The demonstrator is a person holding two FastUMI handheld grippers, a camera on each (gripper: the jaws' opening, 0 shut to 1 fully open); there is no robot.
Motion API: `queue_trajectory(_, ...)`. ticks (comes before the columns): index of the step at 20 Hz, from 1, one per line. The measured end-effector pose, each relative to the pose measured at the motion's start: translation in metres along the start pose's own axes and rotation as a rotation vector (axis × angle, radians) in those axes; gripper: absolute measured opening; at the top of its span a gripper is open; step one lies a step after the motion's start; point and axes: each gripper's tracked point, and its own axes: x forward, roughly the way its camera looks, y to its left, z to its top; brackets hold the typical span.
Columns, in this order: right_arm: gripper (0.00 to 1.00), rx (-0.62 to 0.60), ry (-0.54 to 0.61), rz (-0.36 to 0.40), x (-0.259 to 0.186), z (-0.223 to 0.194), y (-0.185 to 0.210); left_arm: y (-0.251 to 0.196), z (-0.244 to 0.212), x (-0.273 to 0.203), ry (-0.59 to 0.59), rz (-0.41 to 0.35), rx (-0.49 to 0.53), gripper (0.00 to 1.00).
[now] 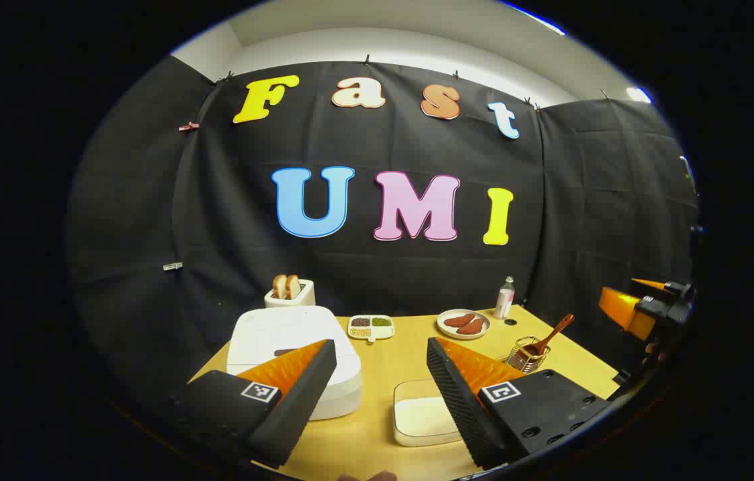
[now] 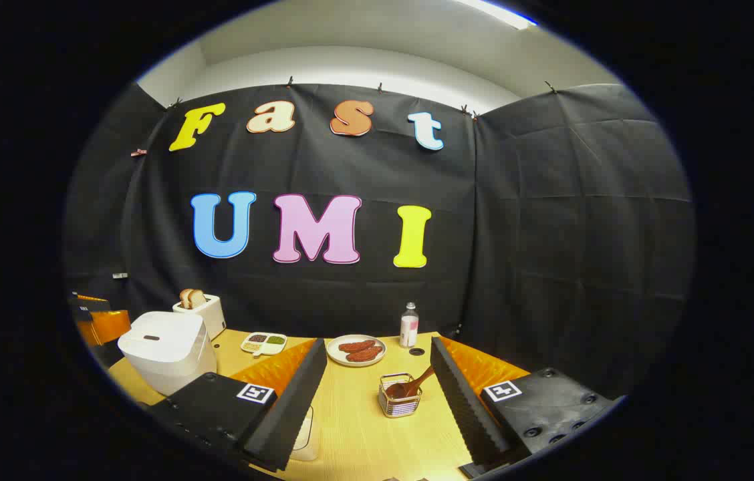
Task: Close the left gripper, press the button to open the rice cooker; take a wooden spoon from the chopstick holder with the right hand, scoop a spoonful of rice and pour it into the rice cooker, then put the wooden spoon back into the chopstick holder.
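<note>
A white rice cooker stands with its lid down at the left of the yellow table; it also shows in the right gripper view. A wooden spoon leans in a wire chopstick holder, seen too as the holder with the spoon. A clear box of white rice lies near the front. My left gripper hangs open above the table's front. My right gripper is open, a short way back from the holder; it shows far right in the left gripper view.
At the back stand a toaster with bread slices, a divided dish of grains, a plate of sausages and a small bottle. A round hole marks the tabletop near the bottle.
</note>
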Motion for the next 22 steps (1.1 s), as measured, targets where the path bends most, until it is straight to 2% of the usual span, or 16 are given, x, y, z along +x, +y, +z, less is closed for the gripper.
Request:
queue_trajectory(6, 0.98, 0.020, 0.024, 0.038, 0.006, -0.007, 0.006, 0.016, -0.004, -0.010, 0.011, 0.081, -0.034, 0.95)
queue_trajectory(16, 0.98, 0.024, 0.046, 0.122, 0.017, -0.019, 0.026, 0.021, 0.003, -0.008, -0.012, 0.111, -0.020, 0.95)
queue_trajectory(22, 0.98, 0.023, 0.042, 0.149, 0.022, -0.021, 0.027, 0.052, 0.013, 0.005, -0.016, 0.169, -0.005, 0.95)
